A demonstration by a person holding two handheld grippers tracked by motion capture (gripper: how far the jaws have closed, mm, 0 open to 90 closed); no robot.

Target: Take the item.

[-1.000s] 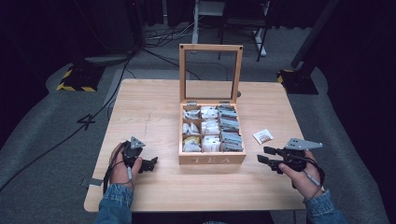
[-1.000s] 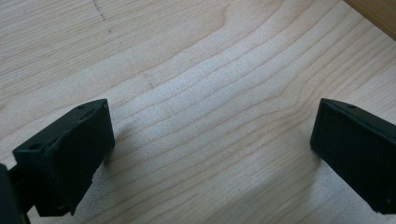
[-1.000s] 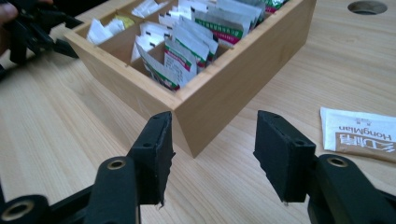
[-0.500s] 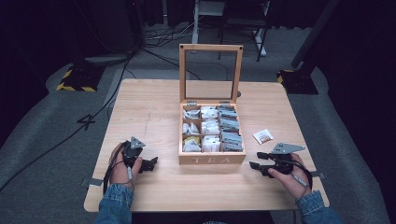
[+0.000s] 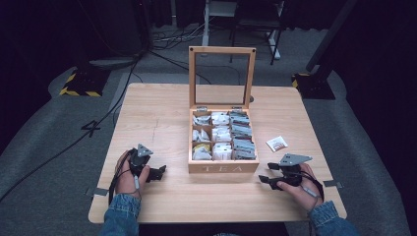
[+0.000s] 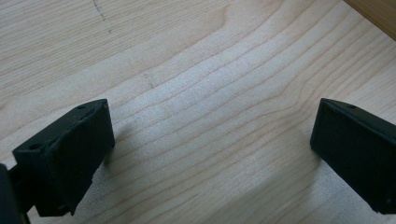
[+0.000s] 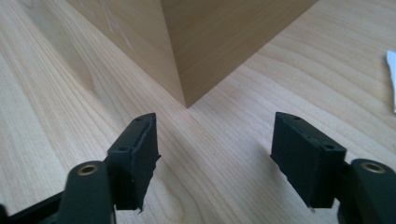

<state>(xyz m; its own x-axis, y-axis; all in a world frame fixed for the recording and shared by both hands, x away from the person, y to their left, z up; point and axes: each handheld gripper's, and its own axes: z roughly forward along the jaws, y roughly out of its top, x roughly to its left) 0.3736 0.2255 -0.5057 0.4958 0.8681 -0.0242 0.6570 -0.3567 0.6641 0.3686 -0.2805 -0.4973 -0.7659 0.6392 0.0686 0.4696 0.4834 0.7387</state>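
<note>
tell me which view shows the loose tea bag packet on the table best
The high view: the whole tea bag packet lies flat right of the tea box. The right gripper view catches just its white edge.

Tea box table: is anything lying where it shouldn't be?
Yes, one thing: a single tea bag packet lies loose on the table, just right of the open tea box, while all the other packets sit sorted inside its compartments. Nothing looks spilled or broken.
</note>
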